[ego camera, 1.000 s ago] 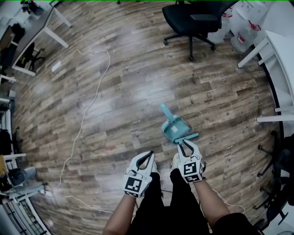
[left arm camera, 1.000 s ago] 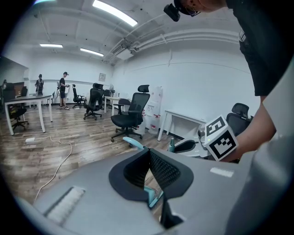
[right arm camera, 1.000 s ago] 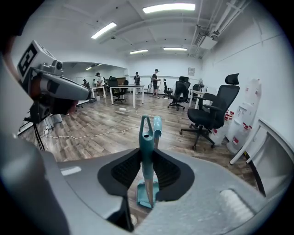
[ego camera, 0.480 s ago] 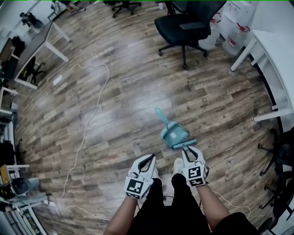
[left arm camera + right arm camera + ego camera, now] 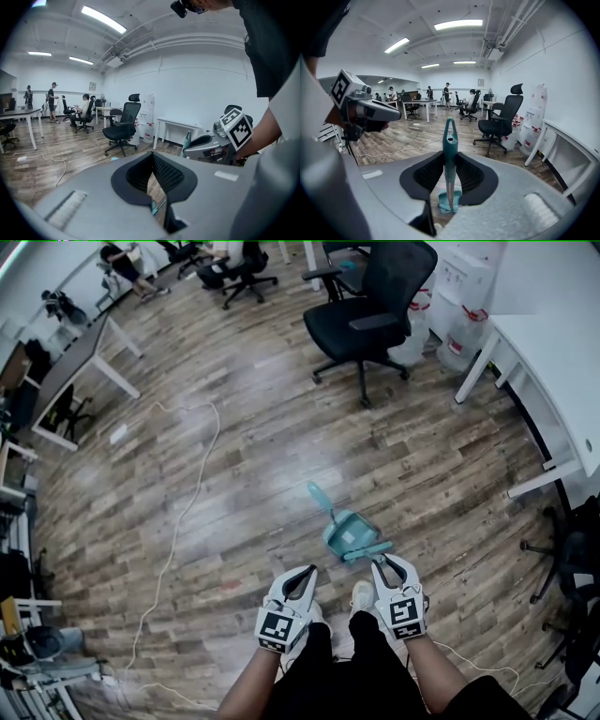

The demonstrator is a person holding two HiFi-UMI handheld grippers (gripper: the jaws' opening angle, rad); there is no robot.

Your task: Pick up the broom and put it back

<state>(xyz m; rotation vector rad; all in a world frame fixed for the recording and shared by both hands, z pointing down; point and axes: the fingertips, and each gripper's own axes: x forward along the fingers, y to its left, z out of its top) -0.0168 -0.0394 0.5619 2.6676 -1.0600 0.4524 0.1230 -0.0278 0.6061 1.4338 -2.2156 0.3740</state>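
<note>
Plainly, in the head view, the right gripper point(image 5: 384, 563) at lower centre is clamped on the broom point(image 5: 349, 532). It grips the broom at its near end, so the wide teal part shows just above the jaw tips and the slim handle end points to the upper left, away from the person's legs. That hold probably keeps the long end out in front, where it can be steered. The broom looks clear of the floor point(image 5: 253, 427), though this steep look down does not settle it. The left gripper point(image 5: 307, 573) sits just beside it at lower centre, apart from the broom. A chair point(image 5: 370, 296) stands at the top, a table point(image 5: 553, 343) at the right edge, and a cable point(image 5: 183, 512) trails down the left. Where the broom belongs I cannot tell.

In the left gripper view the jaws are drawn narrow, tips meeting, with nothing between them. Only floor and a sliver of teal show through the gap lower down. One gripper seems enough for so light a thing, so this one likely just rides along. The right gripper shows at the right of the frame.

In the right gripper view the teal handle stands upright between the pads at the centre, both pressing on it. Its loop end rises past the tips and the broom's head shows low in the gap. The grip looks centred and firm enough for carrying.
</note>
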